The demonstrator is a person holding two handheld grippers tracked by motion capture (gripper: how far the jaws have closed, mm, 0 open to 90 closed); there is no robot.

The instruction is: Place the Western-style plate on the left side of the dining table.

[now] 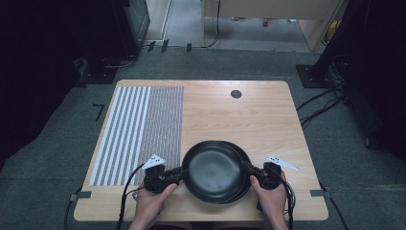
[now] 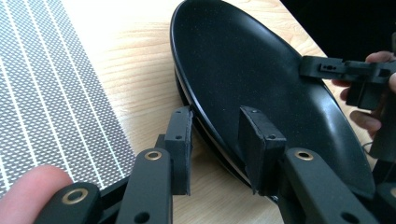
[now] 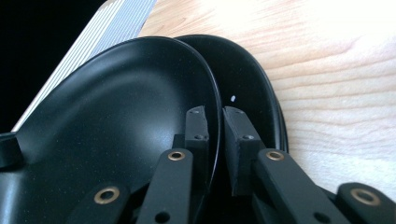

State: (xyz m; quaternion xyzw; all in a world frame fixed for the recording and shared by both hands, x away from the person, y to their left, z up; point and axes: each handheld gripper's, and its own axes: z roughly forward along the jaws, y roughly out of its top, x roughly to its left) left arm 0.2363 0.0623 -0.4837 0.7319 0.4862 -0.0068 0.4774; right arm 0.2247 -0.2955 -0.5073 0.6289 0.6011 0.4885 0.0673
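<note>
Two black plates lie stacked near the table's front edge. The top plate (image 1: 213, 170) (image 2: 247, 70) (image 3: 126, 102) is shifted a little left of the lower plate (image 1: 245, 160) (image 3: 247, 79). My left gripper (image 1: 178, 173) (image 2: 217, 114) straddles the top plate's left rim: one pad is outside it, the other over the inner surface, and bare wood shows between the outer pad and the rim. My right gripper (image 1: 253, 171) (image 3: 215, 112) is shut on the top plate's right rim, with one pad inside it and one outside. A hand holds each gripper.
The wooden table (image 1: 239, 120) carries a striped and dotted grey mat (image 1: 139, 129) (image 2: 46, 93) on its left half. A dark round hole (image 1: 236, 94) sits near the far edge. Carpet, cables and dark stands surround the table.
</note>
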